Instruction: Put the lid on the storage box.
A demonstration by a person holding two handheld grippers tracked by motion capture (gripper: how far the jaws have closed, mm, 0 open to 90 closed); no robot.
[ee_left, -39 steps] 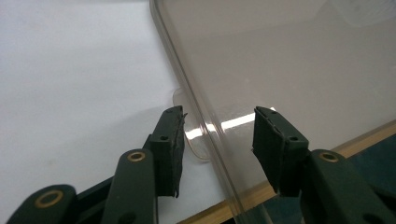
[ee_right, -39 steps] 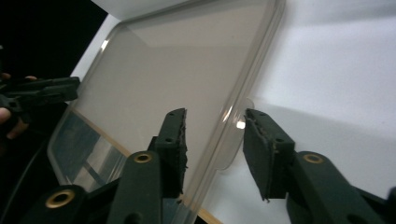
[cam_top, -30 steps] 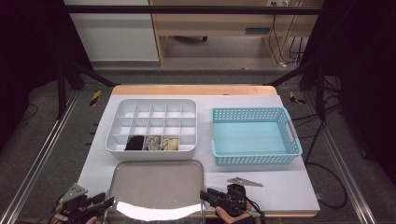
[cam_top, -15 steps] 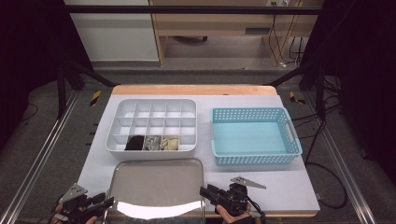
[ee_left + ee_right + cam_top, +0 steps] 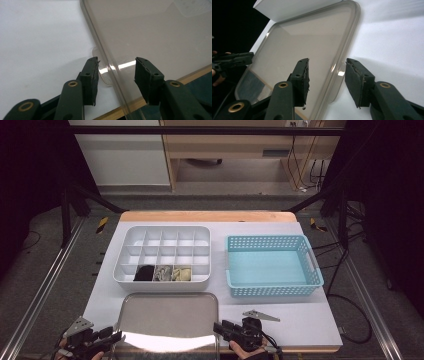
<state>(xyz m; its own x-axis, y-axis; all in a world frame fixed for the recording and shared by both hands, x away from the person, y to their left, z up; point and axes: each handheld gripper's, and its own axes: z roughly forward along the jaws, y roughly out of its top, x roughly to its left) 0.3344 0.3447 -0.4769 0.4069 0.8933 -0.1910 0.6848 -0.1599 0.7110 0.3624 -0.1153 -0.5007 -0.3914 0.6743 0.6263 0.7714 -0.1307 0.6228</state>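
Your left gripper and right gripper stood half open astride the clear lid's side tabs, gripping nothing; uneven closing could have skewed it.

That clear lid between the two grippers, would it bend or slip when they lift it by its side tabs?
The lid looks thin, wide and clear, so probably light and liable to flex if lifted by one side. Its glossy rim and small tab may slip in the pads. Both grippers' jaws straddle opposite edges, which should keep it level.
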